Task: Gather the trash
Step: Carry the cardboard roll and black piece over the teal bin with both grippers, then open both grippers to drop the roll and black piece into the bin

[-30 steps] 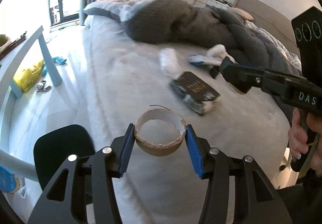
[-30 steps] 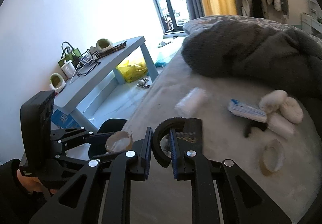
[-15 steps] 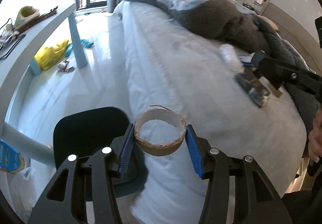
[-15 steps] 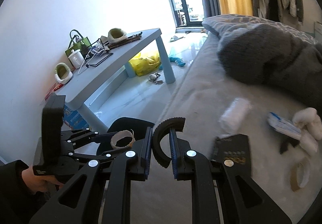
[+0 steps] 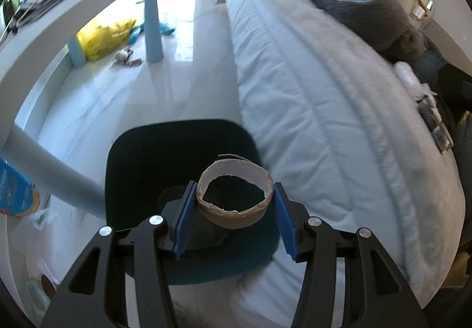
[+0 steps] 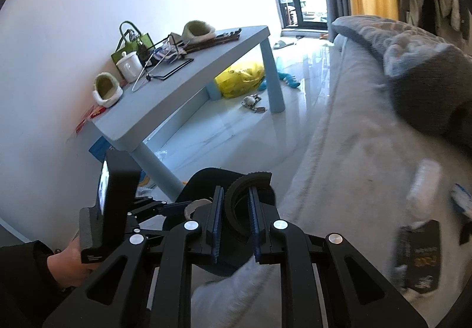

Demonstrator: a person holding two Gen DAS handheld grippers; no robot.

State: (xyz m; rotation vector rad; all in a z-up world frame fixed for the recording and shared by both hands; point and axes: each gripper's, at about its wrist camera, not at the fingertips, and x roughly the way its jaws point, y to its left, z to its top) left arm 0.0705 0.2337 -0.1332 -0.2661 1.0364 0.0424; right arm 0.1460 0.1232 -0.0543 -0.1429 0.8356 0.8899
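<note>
Over the dark bin point(image 5: 165, 168) beside the bed point(image 5: 324, 109), the left gripper point(image 5: 234, 211) has its jaws clamped on a cardboard tape ring point(image 5: 233, 204) across its outer wall; it looks light, thin and crushable, so a gentle side squeeze suits it; the right gripper point(image 6: 234, 227), with the bin at its 12 o'clock, pinches a black ridged ring point(image 6: 246, 193) through its wall, seemingly stiffer.
</note>
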